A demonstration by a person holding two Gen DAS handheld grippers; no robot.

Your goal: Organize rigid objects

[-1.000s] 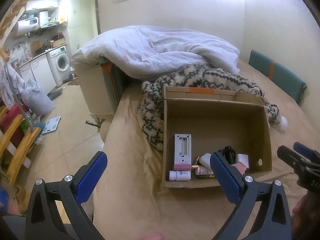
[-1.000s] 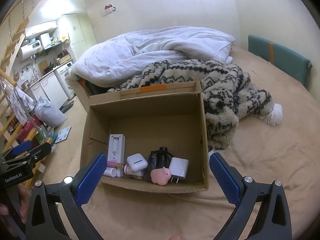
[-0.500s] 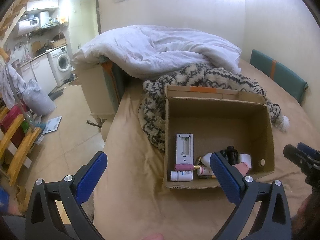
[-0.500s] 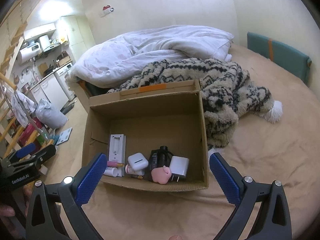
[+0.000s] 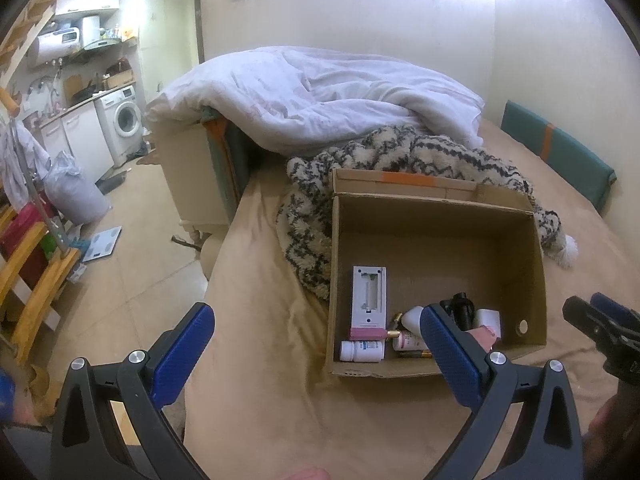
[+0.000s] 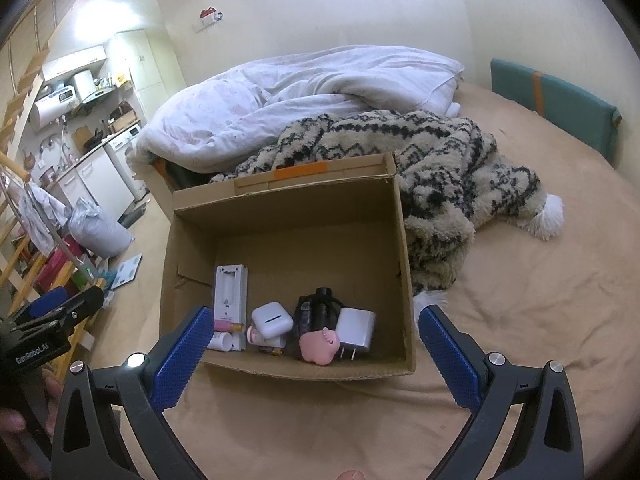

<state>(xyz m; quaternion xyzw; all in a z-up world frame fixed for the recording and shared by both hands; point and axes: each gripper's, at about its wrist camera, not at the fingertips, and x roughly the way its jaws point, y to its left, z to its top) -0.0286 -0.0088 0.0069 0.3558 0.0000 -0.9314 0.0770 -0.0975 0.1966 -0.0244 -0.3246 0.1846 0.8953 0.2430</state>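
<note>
An open cardboard box [image 6: 288,216] [image 5: 436,236] sits on the tan bed. Along its near wall lie a white flat device [image 6: 229,294] [image 5: 369,295], a white earbud case [image 6: 272,319], a black object [image 6: 318,310] [image 5: 462,309], a white charger plug [image 6: 355,332], a pink toy [image 6: 318,346] and a white pill bottle [image 5: 362,351]. My right gripper [image 6: 314,352] hangs open above the box's near edge, holding nothing. My left gripper [image 5: 316,344] is open and empty over the bed, just left of the box.
A patterned fuzzy blanket [image 6: 432,160] and a white duvet [image 6: 304,92] lie behind the box. A teal cushion [image 6: 552,100] leans at the far right wall. Left of the bed lie the floor [image 5: 132,232], a wooden rack [image 5: 32,276] and a washing machine [image 5: 122,120].
Both grippers have drifted slightly back from the box, which sits a little lower in both views. Nothing was grasped or released.
</note>
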